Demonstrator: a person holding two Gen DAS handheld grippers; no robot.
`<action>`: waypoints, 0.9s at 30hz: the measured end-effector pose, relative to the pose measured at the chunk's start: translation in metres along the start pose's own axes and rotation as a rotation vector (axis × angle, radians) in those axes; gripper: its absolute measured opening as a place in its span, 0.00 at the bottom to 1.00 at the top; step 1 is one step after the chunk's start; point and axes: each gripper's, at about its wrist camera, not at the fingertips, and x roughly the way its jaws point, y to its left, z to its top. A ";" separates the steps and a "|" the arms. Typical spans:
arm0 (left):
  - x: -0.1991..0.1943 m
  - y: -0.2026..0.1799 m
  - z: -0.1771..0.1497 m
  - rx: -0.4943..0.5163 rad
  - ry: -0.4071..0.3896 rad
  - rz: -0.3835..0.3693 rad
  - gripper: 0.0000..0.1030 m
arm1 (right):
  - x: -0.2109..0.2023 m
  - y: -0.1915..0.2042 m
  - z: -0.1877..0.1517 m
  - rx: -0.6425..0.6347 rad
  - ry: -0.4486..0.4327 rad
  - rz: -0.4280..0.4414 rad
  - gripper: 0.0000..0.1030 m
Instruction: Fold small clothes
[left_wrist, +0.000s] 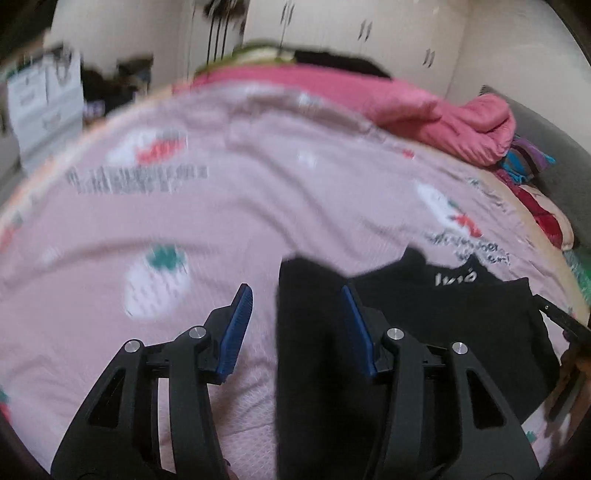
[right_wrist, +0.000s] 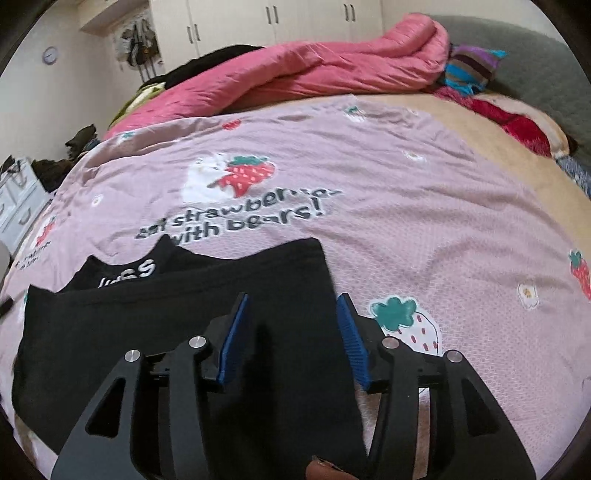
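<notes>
A black garment (left_wrist: 443, 332) with white lettering lies folded and flat on the pink strawberry-print bedsheet (left_wrist: 221, 229). My left gripper (left_wrist: 295, 291) hovers over the garment's left edge. Its blue pads (left_wrist: 236, 332) stand apart, with black cloth under the right half of the gap and bare sheet under the left half. In the right wrist view the same garment (right_wrist: 147, 325) fills the lower left. My right gripper (right_wrist: 292, 299) is open above its right edge, and its pads (right_wrist: 352, 339) do not press on the cloth.
A rumpled pink quilt (right_wrist: 314, 70) lies along the far side of the bed. A striped cloth (right_wrist: 469, 70) and a red cushion (right_wrist: 517, 129) sit by the grey headboard (right_wrist: 535, 59). White drawers (right_wrist: 18, 206) stand left of the bed, and wardrobe doors (right_wrist: 273, 18) line the back wall.
</notes>
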 end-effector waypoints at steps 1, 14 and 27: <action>0.009 0.004 -0.002 -0.027 0.029 -0.006 0.40 | 0.002 -0.003 0.000 0.017 0.007 0.014 0.46; 0.012 -0.017 -0.010 0.074 0.004 0.005 0.04 | 0.010 -0.028 0.000 0.103 0.029 0.079 0.24; -0.011 -0.014 0.001 0.051 -0.078 -0.005 0.03 | -0.027 -0.014 0.011 0.040 -0.099 0.093 0.06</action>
